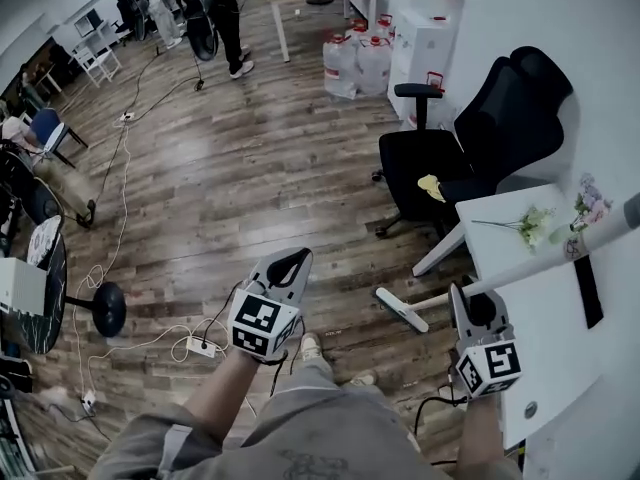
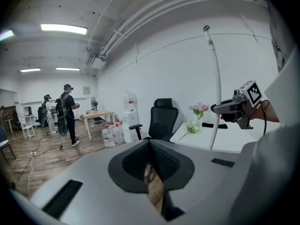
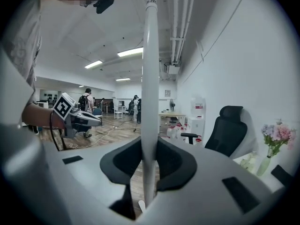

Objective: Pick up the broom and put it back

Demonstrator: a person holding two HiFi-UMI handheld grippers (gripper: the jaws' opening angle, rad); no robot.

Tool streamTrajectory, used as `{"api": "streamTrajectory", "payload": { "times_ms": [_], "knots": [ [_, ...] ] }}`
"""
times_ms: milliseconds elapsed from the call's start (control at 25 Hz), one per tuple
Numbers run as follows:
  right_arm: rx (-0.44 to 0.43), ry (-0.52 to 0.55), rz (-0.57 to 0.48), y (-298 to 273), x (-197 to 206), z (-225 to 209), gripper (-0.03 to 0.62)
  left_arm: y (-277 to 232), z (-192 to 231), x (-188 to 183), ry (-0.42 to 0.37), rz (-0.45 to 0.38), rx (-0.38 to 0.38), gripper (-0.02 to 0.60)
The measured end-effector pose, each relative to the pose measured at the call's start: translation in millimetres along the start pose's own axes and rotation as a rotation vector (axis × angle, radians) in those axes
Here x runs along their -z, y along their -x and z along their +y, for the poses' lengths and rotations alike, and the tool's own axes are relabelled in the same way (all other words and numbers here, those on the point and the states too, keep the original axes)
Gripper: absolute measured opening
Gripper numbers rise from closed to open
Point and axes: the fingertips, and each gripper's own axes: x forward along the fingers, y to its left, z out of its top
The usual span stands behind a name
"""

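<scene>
Nearest to us, our own trousers fill the bottom of the head view, and both arms reach out over the wooden floor.

Starting at the far left, we've got a round black stand base on the boards. A white power strip lies with its cables just left of the left gripper. That gripper is clenched on nothing. In the left gripper view its jaws sit together, with only a sliver of floor showing beneath them.

Moving right, we come to the broom. Its white head sits low, just off the corner of the white table, though we can't tell whether it touches the floor. Its handle slants up to the right across the tabletop.

The right gripper is grasping that handle. In the right gripper view we see the pole rising straight up between the jaws, with a pad pressed on either side.

Beyond it, a black office chair stands just beside the table, with a yellow cloth on its seat. A bunch of flowers lies at the table's far end. Water jugs stand by the wall past the chair.
</scene>
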Motion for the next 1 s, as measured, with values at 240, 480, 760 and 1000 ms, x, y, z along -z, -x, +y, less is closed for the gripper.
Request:
{"api": "streamTrajectory", "payload": {
  "times_ms": [240, 480, 760, 1000],
  "knots": [
    [-0.091, 0.032, 0.039, -57.7, -9.3, 30.4, 0.100, 8.4, 58.3, 10.8, 0.032, 0.000, -0.066, 0.017],
    [-0.118, 0.070, 0.073, -109.0, -13.2, 52.6, 0.100, 13.1, 104.1, 20.9, 0.097, -0.010, -0.078, 0.017],
    [-0.099, 0.045, 0.055, -134.7, -15.1, 57.0, 0.100, 27.5, 131.9, 29.5, 0.096, 0.008, -0.127, 0.017],
    [-0.186, 0.053, 0.147, -147.0, 8.6, 45.5, 0.100, 25.4, 134.6, 45.9, 0.122, 0.051, -0.184, 0.017]
  ]
}}
